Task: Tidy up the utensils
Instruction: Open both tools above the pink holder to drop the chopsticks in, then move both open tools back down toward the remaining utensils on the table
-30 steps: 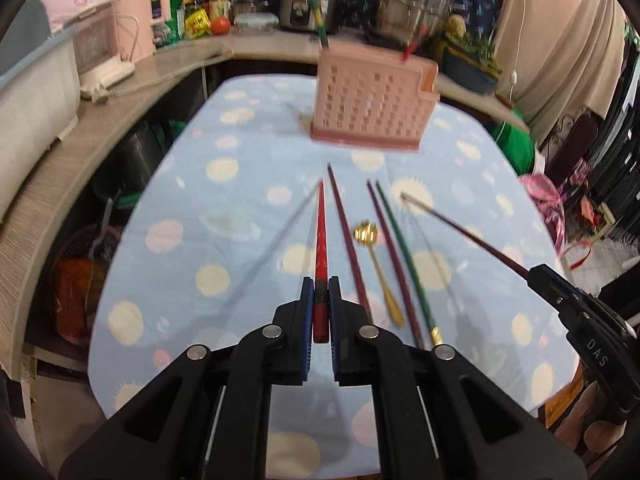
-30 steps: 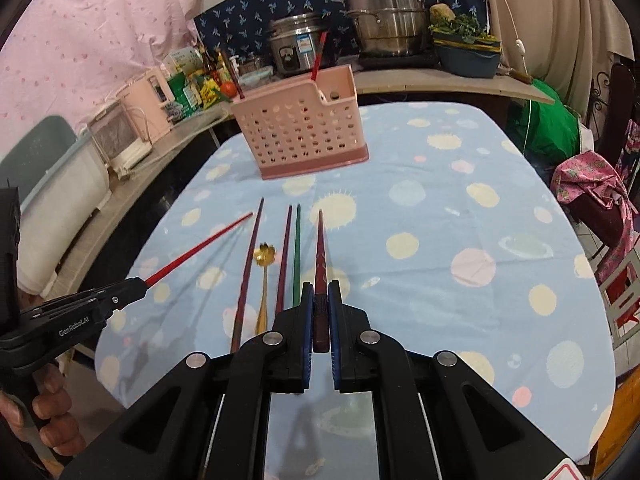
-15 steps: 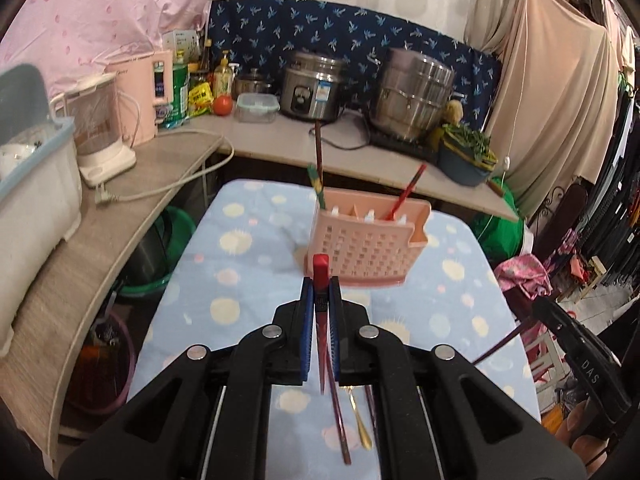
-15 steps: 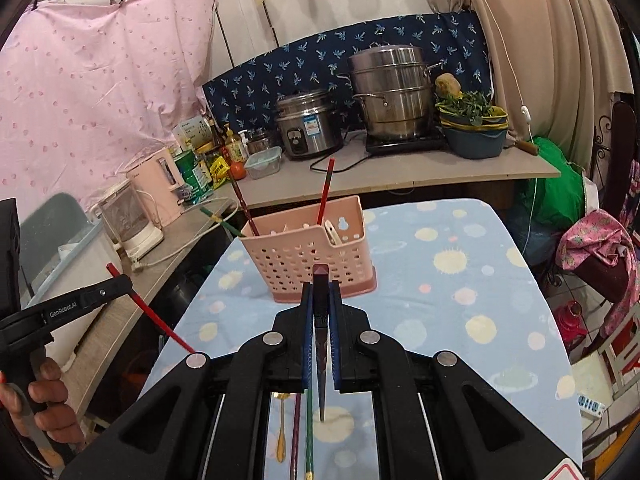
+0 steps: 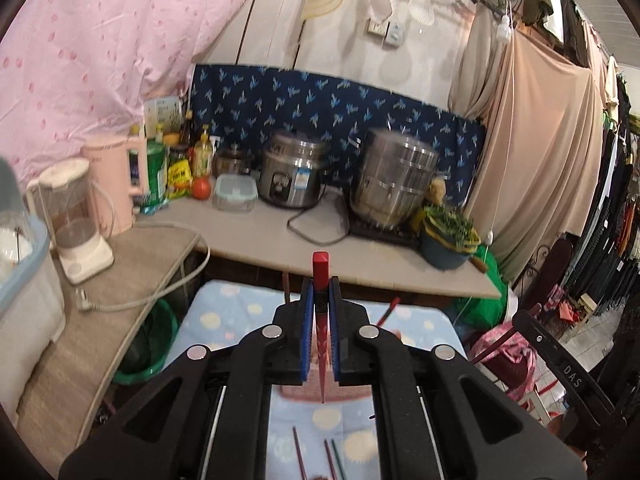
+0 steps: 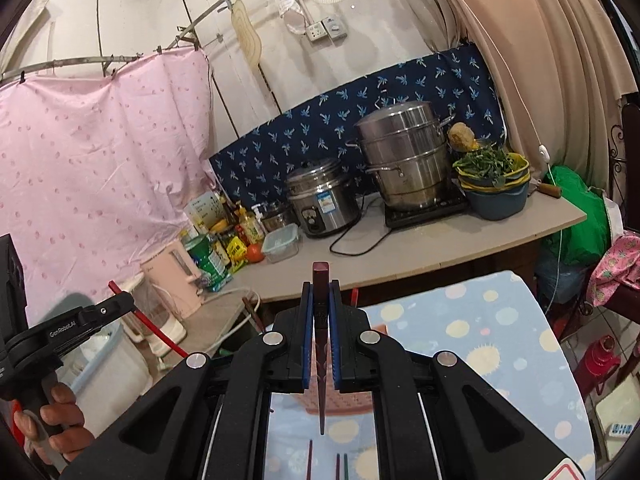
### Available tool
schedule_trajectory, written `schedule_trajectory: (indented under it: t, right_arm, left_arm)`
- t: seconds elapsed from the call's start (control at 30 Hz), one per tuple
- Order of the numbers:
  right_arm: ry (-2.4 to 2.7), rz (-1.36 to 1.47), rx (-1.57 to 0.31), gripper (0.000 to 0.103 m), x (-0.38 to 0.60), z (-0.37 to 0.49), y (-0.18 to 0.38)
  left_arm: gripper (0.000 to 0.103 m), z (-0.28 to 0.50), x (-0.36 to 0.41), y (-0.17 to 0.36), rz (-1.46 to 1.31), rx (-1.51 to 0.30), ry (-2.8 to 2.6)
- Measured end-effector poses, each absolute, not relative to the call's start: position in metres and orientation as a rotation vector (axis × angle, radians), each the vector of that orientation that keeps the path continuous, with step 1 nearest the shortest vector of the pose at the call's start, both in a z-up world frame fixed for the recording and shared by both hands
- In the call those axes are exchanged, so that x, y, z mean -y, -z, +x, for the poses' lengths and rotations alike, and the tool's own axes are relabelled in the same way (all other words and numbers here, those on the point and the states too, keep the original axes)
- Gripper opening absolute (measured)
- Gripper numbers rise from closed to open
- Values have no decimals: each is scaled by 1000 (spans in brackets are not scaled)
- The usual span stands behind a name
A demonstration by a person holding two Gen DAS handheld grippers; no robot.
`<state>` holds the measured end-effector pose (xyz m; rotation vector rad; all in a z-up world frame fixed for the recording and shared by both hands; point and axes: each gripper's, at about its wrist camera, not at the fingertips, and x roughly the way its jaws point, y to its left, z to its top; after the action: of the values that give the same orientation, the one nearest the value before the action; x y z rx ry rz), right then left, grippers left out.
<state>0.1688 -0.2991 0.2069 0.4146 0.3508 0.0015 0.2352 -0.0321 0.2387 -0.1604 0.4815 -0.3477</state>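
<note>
My left gripper (image 5: 320, 292) is shut on a red chopstick (image 5: 320, 264), thick end up and thin tip hanging over the pink basket (image 5: 348, 394), which the jaws mostly hide. My right gripper (image 6: 321, 292) is shut on a dark maroon chopstick (image 6: 321, 276), held the same way above the pink basket (image 6: 352, 404). Each gripper shows in the other's view: the right gripper (image 5: 520, 318) at the right edge, the left gripper (image 6: 128, 300) at the left with its red chopstick (image 6: 160, 332). Several chopsticks (image 5: 298, 452) lie on the dotted blue table (image 5: 224, 312) below.
Behind the table runs a counter (image 5: 256, 240) with a rice cooker (image 5: 292, 176), a steel steamer pot (image 5: 396, 184), a bowl of greens (image 5: 448, 236), a pink kettle (image 5: 116, 184) and a blender (image 5: 76, 220). A person's hand (image 6: 60, 420) grips the left handle.
Both grippers have risen and tilted upward, lifting their chopsticks off the table. The basket has slid from ahead to beneath the jaws, and the counter and wall fill the views.
</note>
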Motion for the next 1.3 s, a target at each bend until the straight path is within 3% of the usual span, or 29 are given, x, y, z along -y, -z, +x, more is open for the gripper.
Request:
schedule_trajectory:
  t: [0.3,0.97,1.0,1.03,1.07,1.1,1.13,1.3]
  right_arm:
    - [23,419,-318,7,303,228,-217]
    - [54,354,-535,9,297,286,-128]
    - [59,353,-536,11,297,286,-127]
    - [66,352,-538,20,297,285,-126]
    - [63,356,-532,29,297,282,-126]
    - [67,356,-525,32,297,279,-127]
    - [69,354,-521,32,297,278,-127]
    - [60,369,-515,34,297,263,-131]
  left_arm:
    - [7,283,55,-248,-160,-446,350]
    - [9,336,82,-156,-129,-626,331]
    - [10,335,82,-154,-125,-620,326]
    - [25,334,82,-154,-119,-615,318]
    - [48,331,82,-154,-115,-599,308]
    - [57,328,80,-155,-113,-579,297]
    - [61,325,80,-156,-108,-561,287]
    - [61,314,78,-159,-70,-556,270]
